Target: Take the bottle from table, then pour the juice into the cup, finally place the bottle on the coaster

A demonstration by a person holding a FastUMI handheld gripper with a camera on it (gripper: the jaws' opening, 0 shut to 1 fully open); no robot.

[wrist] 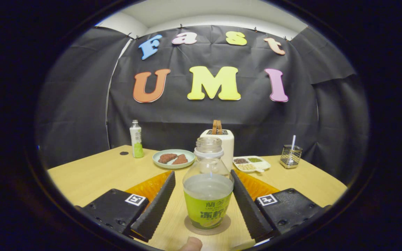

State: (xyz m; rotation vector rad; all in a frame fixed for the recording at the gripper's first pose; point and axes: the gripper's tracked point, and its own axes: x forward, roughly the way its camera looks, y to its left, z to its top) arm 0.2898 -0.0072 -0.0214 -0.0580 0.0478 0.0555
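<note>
Uncapped juice bottle [208, 188] upright on coaster [191, 227], between fingers of gripper [202, 202], spread apart, no contact. Bottle part full. Looks like final placement done; cup unseen, pour unconfirmed.

Two small black-and-white square markers [135, 199] sat on the gripper [202, 174], one on each finger block, its fingers spread either side of the open bottle [208, 164]. That bottle's green label [206, 211] carried dark printed characters. The far bottle [136, 139] bore a label too, its print too small to make out.
</note>
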